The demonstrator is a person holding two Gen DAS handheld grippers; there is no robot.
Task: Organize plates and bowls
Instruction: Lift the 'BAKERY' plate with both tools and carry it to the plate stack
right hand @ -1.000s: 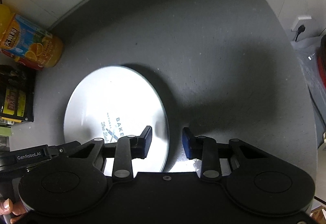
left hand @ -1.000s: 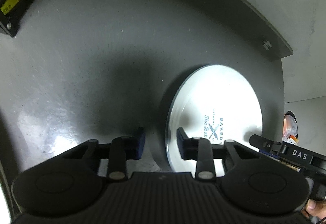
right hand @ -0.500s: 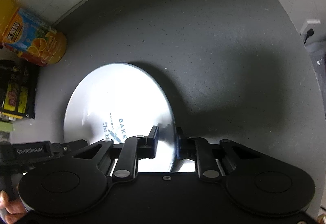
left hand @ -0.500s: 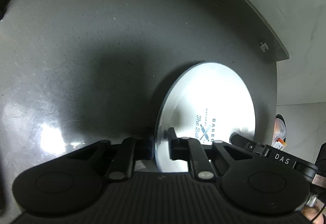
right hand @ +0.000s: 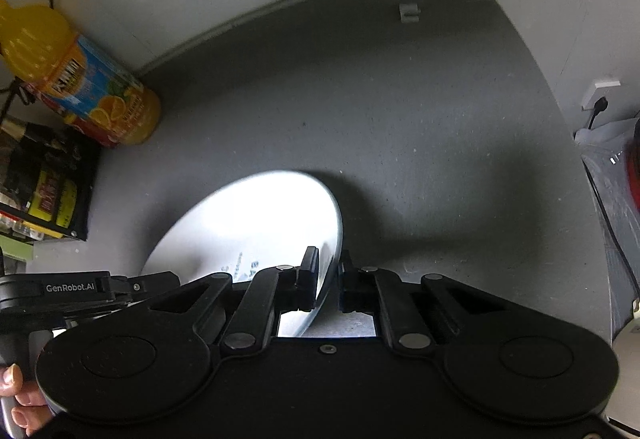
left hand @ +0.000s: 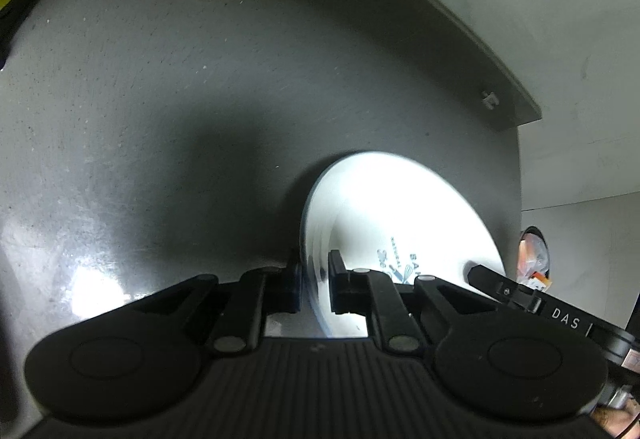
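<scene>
Right wrist view: right gripper (right hand: pixel 328 273) and left gripper (left hand: pixel 314 285) pinch opposite rims of the plate (right hand: pixel 256 223); uneven lifting may let it slip.

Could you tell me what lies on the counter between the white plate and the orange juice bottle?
Nothing: bare grey counter separates the plate from the juice bottle, clearest in the right wrist view.
</scene>
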